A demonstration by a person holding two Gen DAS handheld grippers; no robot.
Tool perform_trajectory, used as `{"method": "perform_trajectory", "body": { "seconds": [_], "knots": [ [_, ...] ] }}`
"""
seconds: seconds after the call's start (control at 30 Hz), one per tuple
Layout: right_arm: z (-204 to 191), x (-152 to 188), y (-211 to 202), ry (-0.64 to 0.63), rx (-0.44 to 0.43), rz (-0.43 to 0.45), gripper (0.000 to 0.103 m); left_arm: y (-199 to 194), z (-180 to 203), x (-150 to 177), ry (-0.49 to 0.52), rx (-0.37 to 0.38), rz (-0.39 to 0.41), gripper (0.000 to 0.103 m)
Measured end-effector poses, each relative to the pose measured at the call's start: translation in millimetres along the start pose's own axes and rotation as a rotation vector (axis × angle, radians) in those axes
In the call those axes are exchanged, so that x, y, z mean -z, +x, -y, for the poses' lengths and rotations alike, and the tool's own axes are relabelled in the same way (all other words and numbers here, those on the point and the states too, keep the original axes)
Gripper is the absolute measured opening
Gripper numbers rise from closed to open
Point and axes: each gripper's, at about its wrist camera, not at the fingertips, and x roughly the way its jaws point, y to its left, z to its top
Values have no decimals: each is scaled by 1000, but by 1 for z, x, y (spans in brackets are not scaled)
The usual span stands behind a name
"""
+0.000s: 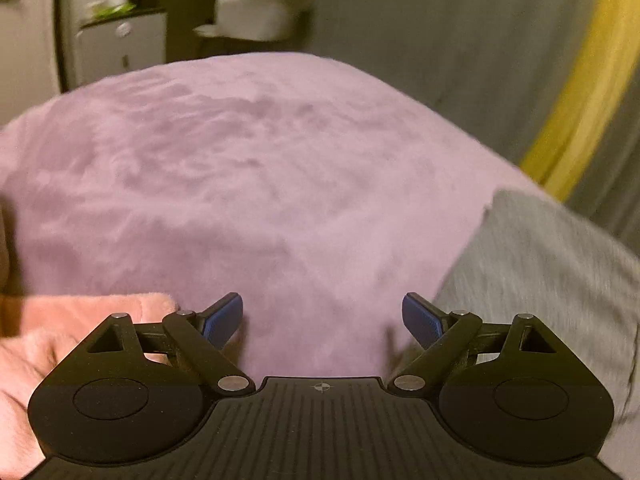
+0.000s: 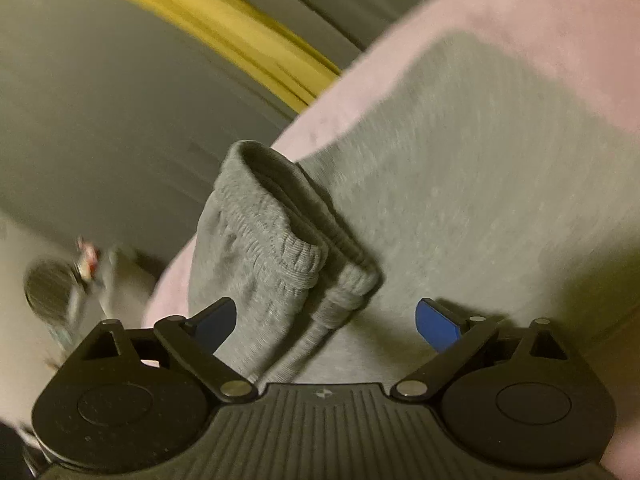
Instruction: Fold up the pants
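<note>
Pink fold, far left: a bunched pink cloth lies at the blanket's near edge, just beside the left pad.
Left gripper: released, blue pads spread wide over bare blanket, nothing between them.
Blanket: lilac plush, covering the whole surface.
Background: a blurred white cabinet and a white chair beyond the far edge; grey curtain with a yellow stripe.
Pants: grey, spread flat on the blanket at the right; ribbed cuffs stacked toward the edge.
Right gripper: released, pads apart over the cuffs, not pressing them.
</note>
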Motion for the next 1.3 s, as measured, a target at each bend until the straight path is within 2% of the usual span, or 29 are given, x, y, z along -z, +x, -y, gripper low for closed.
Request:
{"method": "perform_trajectory", "body": {
  "seconds": [0.07, 0.17, 0.37, 0.4, 0.43, 0.5, 0.67, 0.87, 0.93, 1.07, 1.1, 1.13, 1.17, 1.3],
  "knots": [
    [4, 2, 12, 65, -1, 9, 95, -1, -4, 1, -35, 2, 5, 92],
    [1, 2, 22, 87, -14, 41, 95, 4, -5, 2, -49, 2, 7, 92],
    [-7, 1, 39, 128, -20, 45, 95, 0, -2, 4, -62, 8, 21, 93],
    [-7, 1, 40, 133, -19, 49, 93, 0, -2, 4, -66, 10, 18, 93],
    [-7, 1, 40, 134, -17, 52, 85, -1, -2, 4, -69, 11, 16, 93],
    [-7, 2, 39, 130, 4, 57, 76, -1, -3, 4, -79, 5, 14, 93],
    [4, 0, 27, 143, -28, 19, 73, 3, -6, 4, -105, -2, 3, 93],
    [-6, 0, 36, 81, 12, -24, 90, 1, -5, 5, -102, -14, 3, 93],
    [-12, 2, 43, 38, 15, -33, 99, 1, -4, 5, -103, -16, 5, 93],
    [-19, -2, 57, 43, 17, -30, 99, 2, -4, 6, -104, -32, 14, 93],
    [-21, -3, 59, 50, 25, -28, 96, 3, -4, 6, -103, -33, 15, 94],
    [-22, -4, 58, 53, 33, -25, 79, 3, -4, 6, -101, -34, 14, 94],
    [-23, -4, 56, 54, 48, -20, 72, 3, -4, 6, -102, -34, 13, 94],
    [-16, -2, 45, 66, -15, -15, 67, 3, -4, 7, -100, -41, 18, 94]
  ]
}}
